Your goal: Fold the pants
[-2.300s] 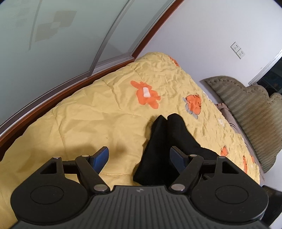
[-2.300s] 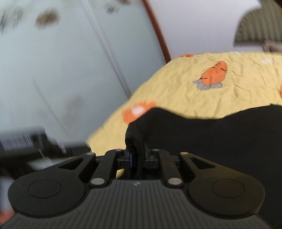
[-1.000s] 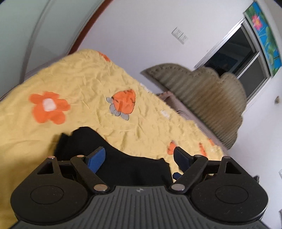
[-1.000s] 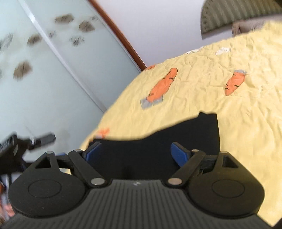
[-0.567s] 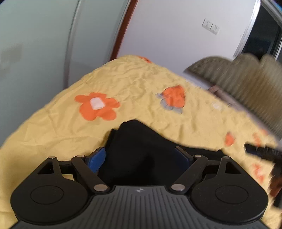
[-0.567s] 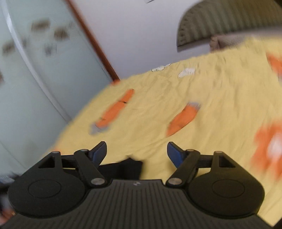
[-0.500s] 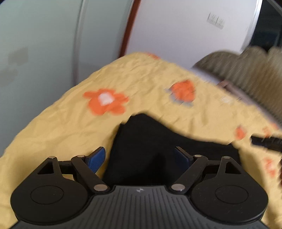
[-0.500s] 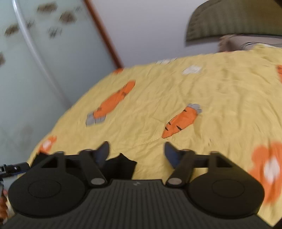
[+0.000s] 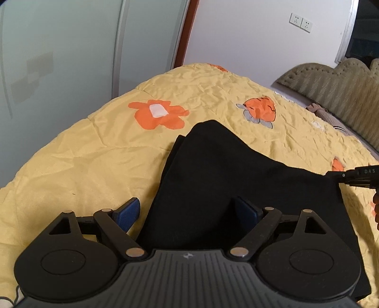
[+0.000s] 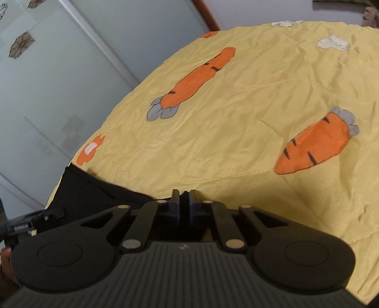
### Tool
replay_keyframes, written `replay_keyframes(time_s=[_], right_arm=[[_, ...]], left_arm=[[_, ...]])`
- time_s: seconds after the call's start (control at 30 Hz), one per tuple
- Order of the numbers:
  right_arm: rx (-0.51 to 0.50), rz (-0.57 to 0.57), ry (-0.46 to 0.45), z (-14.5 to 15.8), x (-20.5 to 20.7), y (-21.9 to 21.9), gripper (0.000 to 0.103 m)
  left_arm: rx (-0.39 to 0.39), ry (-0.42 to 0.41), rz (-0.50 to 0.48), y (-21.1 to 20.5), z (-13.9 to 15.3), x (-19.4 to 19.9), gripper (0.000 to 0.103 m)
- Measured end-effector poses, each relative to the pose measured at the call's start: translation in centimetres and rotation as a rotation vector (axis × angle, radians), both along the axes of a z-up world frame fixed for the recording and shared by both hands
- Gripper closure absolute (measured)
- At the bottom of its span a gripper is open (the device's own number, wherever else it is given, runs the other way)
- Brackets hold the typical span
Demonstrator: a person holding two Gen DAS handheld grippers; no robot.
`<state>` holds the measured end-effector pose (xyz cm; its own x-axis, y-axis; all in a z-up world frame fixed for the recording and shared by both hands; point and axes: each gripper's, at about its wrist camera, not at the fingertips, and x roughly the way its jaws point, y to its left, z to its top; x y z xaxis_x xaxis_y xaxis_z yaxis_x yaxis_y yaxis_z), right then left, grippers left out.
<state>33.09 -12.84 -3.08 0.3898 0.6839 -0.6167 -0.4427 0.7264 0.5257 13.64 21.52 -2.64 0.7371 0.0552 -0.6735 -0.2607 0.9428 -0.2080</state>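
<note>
Folded black pants [image 9: 236, 170] lie on a yellow quilt [image 9: 94, 165] printed with orange flowers and carrots. My left gripper [image 9: 186, 203] hovers low over their near left edge, its jaws opening. One blue pad [image 9: 128, 210] is over the quilt, the other over the cloth, and neither presses on anything. In the right wrist view the pants [image 10: 94, 192] reach in from the left to my right gripper [image 10: 183, 196], which is shut on their far right corner. Part of that gripper [image 9: 355, 176] shows at the same corner in the left wrist view.
Frosted sliding doors [image 9: 59, 59] stand close along the bed's left side. A padded headboard [image 9: 331, 80] and a white wall with sockets [image 9: 300, 20] lie beyond. Bare quilt [image 10: 260, 106] stretches past the pants. A hand [image 10: 4, 255] shows at the lower left.
My right gripper went from wide open over the pants to shut at their corner, sliding right along the cloth. My left gripper sank and swung left toward the pants' left edge.
</note>
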Motion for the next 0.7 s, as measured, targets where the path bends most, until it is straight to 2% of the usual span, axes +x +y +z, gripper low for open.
replay_keyframes(time_s=[0.1,0.2,0.27,0.3,0.33,0.37,0.43,0.47,0.5,0.53,0.57,0.6,0.63,0.7], right_arm=[[-0.047,-0.077,-0.007,-0.3,-0.1,0.0,0.102],[-0.017,-0.139,0.017,-1.3,-0.2,-0.1,0.101],[-0.065,-0.172,-0.047,-0.3,-1.3,0.0,0.087],[-0.085,-0.229,-0.108,0.7,-2.4,-0.4,0.079],[-0.084,-0.283,-0.156,1.7,-3.6,-0.9,0.079],[-0.035,-0.292,-0.174,2.5,-4.6,-1.3,0.079],[0.121,-0.209,-0.115,2.7,-5.7,-1.1,0.079],[0.156,-0.178,-0.081,2.3,-6.0,-0.5,0.078],[0.14,-0.185,-0.062,1.8,-6.0,0.3,0.067],[0.084,-0.225,-0.041,1.0,-5.9,1.1,0.061],[0.04,-0.256,-0.028,0.0,-5.7,1.8,0.062],[0.067,-0.271,-0.05,-0.8,-5.8,1.9,0.061],[0.091,-0.295,-0.056,-1.1,-6.0,1.8,0.061],[0.092,-0.361,-0.037,-0.4,-6.6,1.6,0.061]], left_arm=[[-0.012,0.001,0.003,0.1,-0.1,0.2,0.015],[-0.023,-0.007,0.013,0.4,0.7,-0.6,0.015],[0.038,-0.052,0.025,0.3,2.3,-1.7,0.015],[0.056,-0.076,0.023,0.2,3.0,-2.1,0.015],[0.062,-0.1,0.017,0.2,3.9,-2.2,0.015],[0.052,-0.123,0.002,0.3,4.8,-1.9,0.015],[-0.001,-0.156,-0.023,0.4,6.3,-0.7,0.015],[-0.049,-0.169,-0.045,0.3,6.8,0.4,0.014],[-0.095,-0.178,-0.079,0.2,7.1,1.3,0.014],[-0.142,-0.184,-0.111,0.0,7.2,2.3,0.014],[-0.188,-0.177,-0.138,-0.3,7.0,3.6,0.014],[-0.215,-0.157,-0.17,-0.7,6.6,4.7,0.014],[-0.225,-0.134,-0.198,-1.0,5.9,5.7,0.014],[-0.162,-0.054,-0.132,-1.2,3.7,7.3,0.014]])
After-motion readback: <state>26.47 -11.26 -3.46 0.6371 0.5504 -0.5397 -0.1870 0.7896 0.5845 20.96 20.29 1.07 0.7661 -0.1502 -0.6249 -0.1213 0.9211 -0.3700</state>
